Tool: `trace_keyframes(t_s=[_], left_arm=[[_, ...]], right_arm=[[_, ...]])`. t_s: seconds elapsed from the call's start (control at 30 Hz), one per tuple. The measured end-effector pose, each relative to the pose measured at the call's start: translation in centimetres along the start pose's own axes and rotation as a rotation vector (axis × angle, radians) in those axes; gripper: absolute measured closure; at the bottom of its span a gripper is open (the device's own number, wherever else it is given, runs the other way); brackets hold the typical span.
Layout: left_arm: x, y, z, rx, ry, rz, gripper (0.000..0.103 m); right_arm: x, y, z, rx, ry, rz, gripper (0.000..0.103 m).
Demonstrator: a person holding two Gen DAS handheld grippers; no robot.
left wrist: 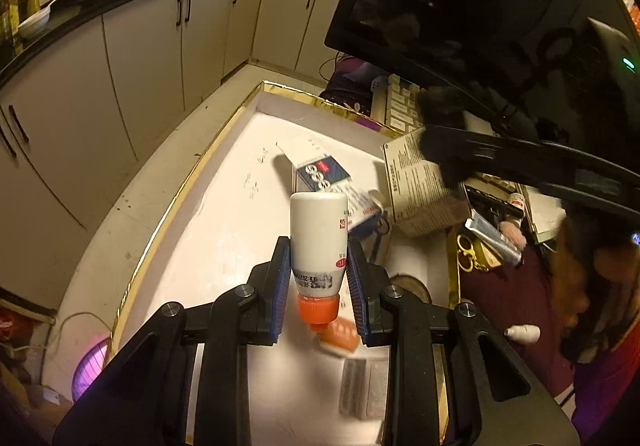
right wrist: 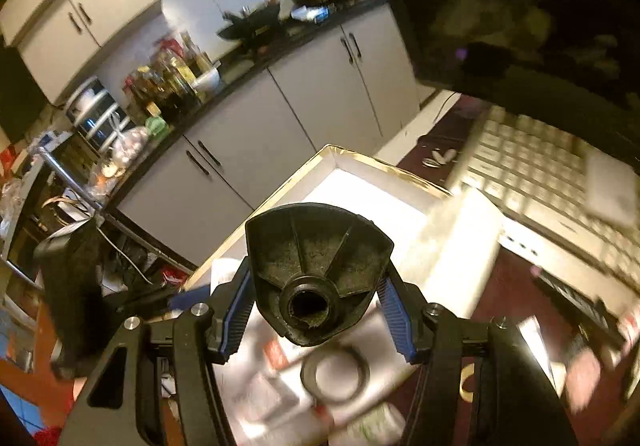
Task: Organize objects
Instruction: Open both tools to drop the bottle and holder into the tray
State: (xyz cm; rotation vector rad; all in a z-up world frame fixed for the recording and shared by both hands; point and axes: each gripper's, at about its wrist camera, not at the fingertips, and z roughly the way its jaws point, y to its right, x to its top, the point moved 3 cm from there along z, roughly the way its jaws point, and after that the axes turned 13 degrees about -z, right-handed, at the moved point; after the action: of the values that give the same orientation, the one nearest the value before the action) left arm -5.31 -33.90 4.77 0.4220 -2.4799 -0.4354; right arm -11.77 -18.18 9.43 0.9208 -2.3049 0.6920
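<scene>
Left gripper (left wrist: 319,274): clamped on white bottle (left wrist: 319,242), orange cap toward camera, above gold-edged tray (left wrist: 224,137).
Right gripper (right wrist: 316,286): clamped on black funnel-shaped piece (right wrist: 316,270), above tray; items beneath blurred.

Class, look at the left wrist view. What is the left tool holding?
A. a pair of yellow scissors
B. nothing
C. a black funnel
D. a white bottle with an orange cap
D: the left tool pinches a white bottle whose orange cap faces the camera.
</scene>
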Motion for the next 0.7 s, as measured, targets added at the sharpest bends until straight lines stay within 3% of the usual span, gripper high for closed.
trace_keyframes(t_s=[0.27,0.57,0.7], left_arm=[[1.5,-1.2,3.1,0.088,-0.044,-0.057,0.077],[0.4,-0.3,6.1,0.098,-0.119,-0.048,0.077],[0.2,-0.2,6.2,0.106,-0.117,-0.045,0.076]], right_arm=[[2.2,2.3,7.6,-0.146,-0.094,-0.032,0.044],[1.4,1.9,10.3,-0.398,-0.18,-0.261,0.044],[0.8,1.2,11.0,-0.43,-0.223,-0.369,0.042]])
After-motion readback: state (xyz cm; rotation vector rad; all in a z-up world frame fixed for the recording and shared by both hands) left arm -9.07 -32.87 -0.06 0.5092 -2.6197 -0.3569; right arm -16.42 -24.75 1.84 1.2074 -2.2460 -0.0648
